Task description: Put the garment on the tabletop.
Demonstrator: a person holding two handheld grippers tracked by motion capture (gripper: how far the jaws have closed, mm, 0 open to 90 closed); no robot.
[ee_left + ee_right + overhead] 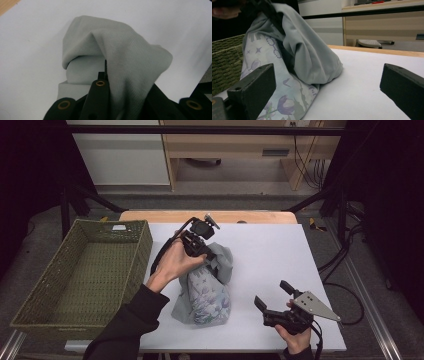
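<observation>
Nearest the person, the right hand-held gripper (pixel 270 296) rests low on the white bench (pixel 280 250), its jaws standing wide with nothing between them, pointed toward the cloth but well apart from it; beyond it, near the middle of the bench, lies the grey garment (pixel 207 290), bunched into a heap, its lower part showing a pale print of flowers; at the top of that heap the left hand-held gripper (pixel 206 254) is clamped on a fold of the grey garment (pixel 120 55), the jaws pressed nearly together with the fabric draped over them and pulled up into a peak, while the rest of the cloth sits on the bench; to the left, just off the white surface, stands the woven basket (pixel 145 240).

The step in hand looks like lifting or shifting the garment by one pinched fold; the next move probably calls for the free gripper to take a second hold, perhaps on a lower edge, so the cloth can be spread or carried to the basket without slipping from the single grip.
</observation>
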